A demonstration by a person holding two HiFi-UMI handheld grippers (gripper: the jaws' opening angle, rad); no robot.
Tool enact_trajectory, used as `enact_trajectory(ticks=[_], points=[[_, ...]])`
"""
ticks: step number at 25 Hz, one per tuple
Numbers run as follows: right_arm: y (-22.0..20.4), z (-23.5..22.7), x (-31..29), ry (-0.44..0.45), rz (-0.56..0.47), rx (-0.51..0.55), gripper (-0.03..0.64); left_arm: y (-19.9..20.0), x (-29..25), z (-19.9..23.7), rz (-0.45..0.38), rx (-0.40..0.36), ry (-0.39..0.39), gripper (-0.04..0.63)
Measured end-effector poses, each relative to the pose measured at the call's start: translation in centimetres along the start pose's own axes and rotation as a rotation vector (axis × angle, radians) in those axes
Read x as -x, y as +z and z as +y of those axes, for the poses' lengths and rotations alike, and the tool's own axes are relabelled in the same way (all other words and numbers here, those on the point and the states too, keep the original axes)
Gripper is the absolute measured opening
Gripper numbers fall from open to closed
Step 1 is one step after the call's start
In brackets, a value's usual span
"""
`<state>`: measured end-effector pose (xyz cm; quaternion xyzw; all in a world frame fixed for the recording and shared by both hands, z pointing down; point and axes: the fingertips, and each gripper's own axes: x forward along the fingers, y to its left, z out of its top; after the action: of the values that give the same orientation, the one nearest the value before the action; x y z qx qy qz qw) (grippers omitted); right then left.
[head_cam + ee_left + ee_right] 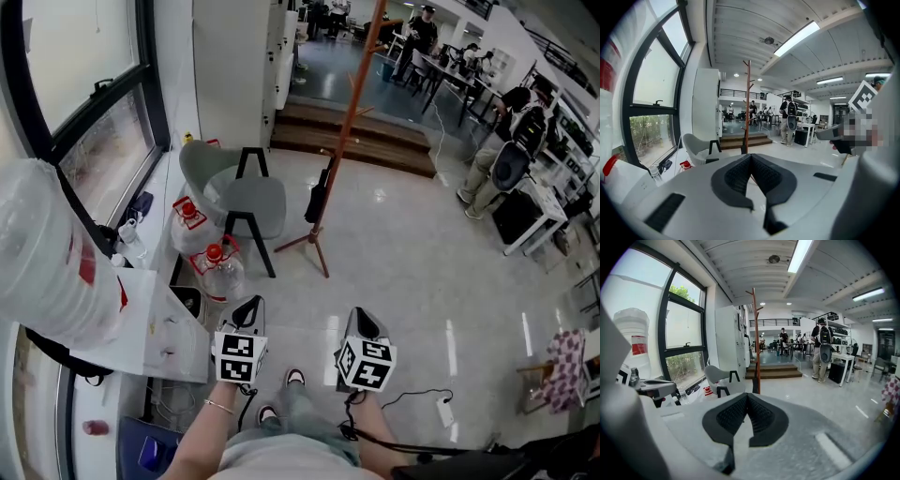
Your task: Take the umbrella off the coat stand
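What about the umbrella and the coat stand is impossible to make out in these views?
- Head view: the top of the brown wooden coat stand is cut off by the upper edge.
- Head view: how the black folded umbrella hooks onto the stand is too small to tell.
- Both gripper views: the stand's feet are hidden behind the left gripper and the right gripper.

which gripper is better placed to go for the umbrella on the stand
Left, by a little. The umbrella hangs on the stand's left side in the head view, the side of the left gripper. The right gripper would likely meet the stand first. Both are shut, empty and far off.
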<state>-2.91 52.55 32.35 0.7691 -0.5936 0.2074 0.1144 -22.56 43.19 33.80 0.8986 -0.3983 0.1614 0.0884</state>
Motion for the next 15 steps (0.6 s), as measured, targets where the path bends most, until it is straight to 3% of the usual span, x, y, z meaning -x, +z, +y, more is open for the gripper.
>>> enact_trajectory(ticks=[15], points=[[7.3, -3.6, -11.9, 0.027, -0.016, 0.01, 0.005, 5.4, -12.2, 2.4, -0.012, 0.006, 0.018, 0.003]])
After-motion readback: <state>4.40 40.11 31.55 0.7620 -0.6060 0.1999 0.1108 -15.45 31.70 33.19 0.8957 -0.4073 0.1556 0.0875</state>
